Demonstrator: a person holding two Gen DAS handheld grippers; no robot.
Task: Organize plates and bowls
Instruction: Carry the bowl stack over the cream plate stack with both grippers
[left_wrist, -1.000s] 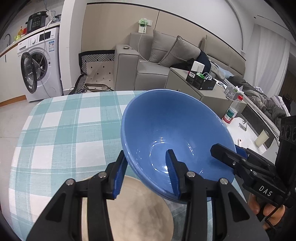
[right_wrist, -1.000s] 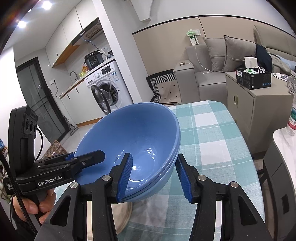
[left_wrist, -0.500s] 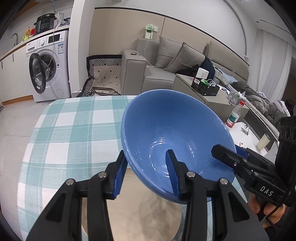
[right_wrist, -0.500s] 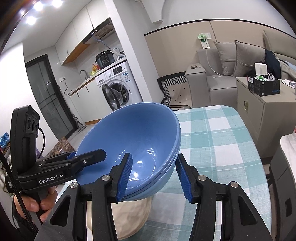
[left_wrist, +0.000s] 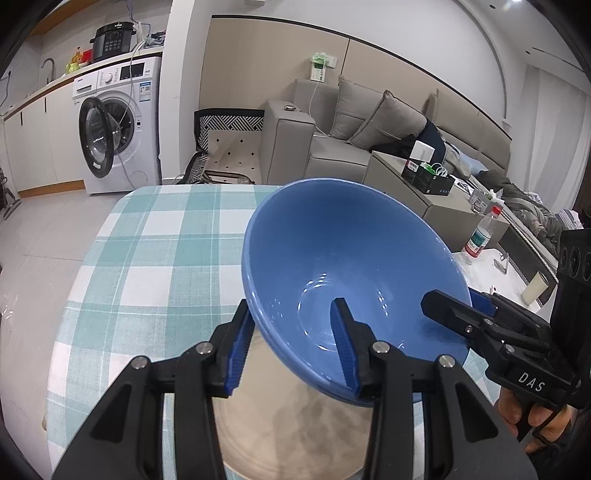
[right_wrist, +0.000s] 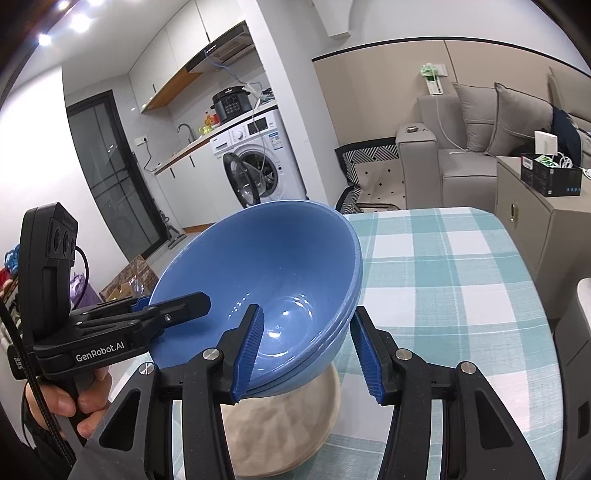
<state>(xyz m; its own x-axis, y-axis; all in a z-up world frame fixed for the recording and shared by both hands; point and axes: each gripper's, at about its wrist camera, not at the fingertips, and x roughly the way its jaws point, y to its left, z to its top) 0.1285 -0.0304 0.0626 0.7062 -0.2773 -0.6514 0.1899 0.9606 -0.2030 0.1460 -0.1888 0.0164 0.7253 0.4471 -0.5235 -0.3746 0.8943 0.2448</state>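
Both claws clamp blue bowls (left_wrist: 343, 266) rim; beige plate (left_wrist: 295, 435) below.

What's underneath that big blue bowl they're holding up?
A beige plate lies below the blue bowl on the checked tablecloth. Only the plate's near part shows; the bowl hides the rest. A second blue rim nested under the bowl suggests stacked bowls.

The blue bowls (right_wrist: 280, 280) covered much of the beige plate (right_wrist: 291, 424) beneath, and the lower frame edge cut off its near rim. How many bowls were nested could not be told; possibly two or three. The bottle (left_wrist: 480, 236) label was too small to read. The bowl rim hid the pads' contact surfaces.
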